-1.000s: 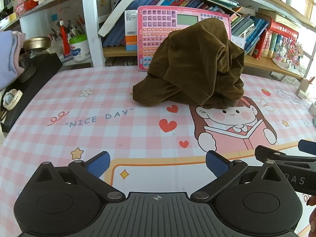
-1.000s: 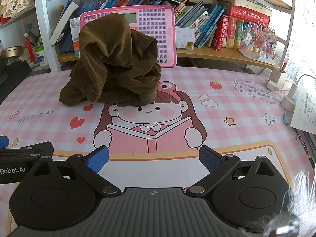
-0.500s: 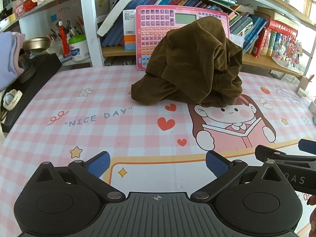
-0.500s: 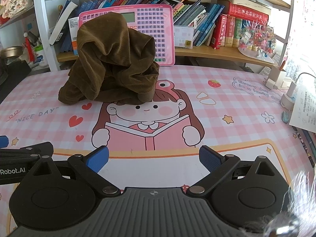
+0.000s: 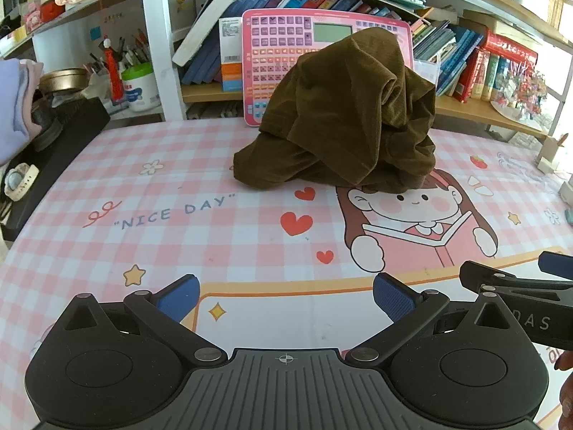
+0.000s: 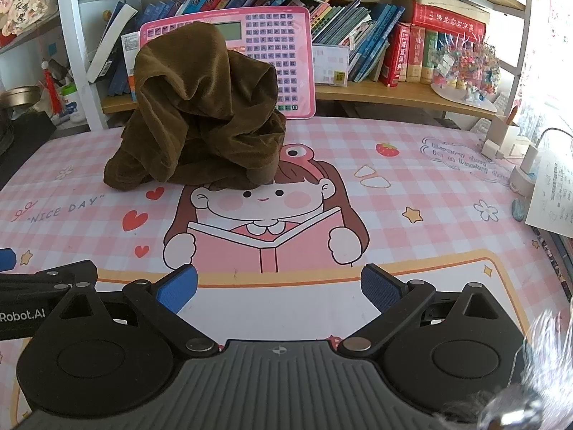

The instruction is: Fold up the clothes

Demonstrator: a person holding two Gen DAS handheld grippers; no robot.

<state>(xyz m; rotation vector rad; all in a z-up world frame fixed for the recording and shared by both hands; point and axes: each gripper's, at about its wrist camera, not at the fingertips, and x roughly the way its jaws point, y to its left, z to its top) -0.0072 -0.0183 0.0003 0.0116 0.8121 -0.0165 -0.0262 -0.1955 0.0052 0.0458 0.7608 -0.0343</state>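
Left wrist view: brown garment, crumpled heap, on pink checked table, well ahead of left gripper, slightly right of ctr; fingers apart, empty. Pink keyboard toy behind heap. Right wrist view: same garment ahead-left of right gripper; fingers apart, empty, no contact.

Table mat: "NICE DAY" in quotes, grey-blue capitals, beside a red squiggle. Same mat, far right in the right wrist view: cursive lettering, "Every day" legible, the rest too blurred. Left gripper body: "Robot.AI" in white. Right gripper body: letters "DAS", the start cut off. Book spines and toy keyboard keys: unreadable.
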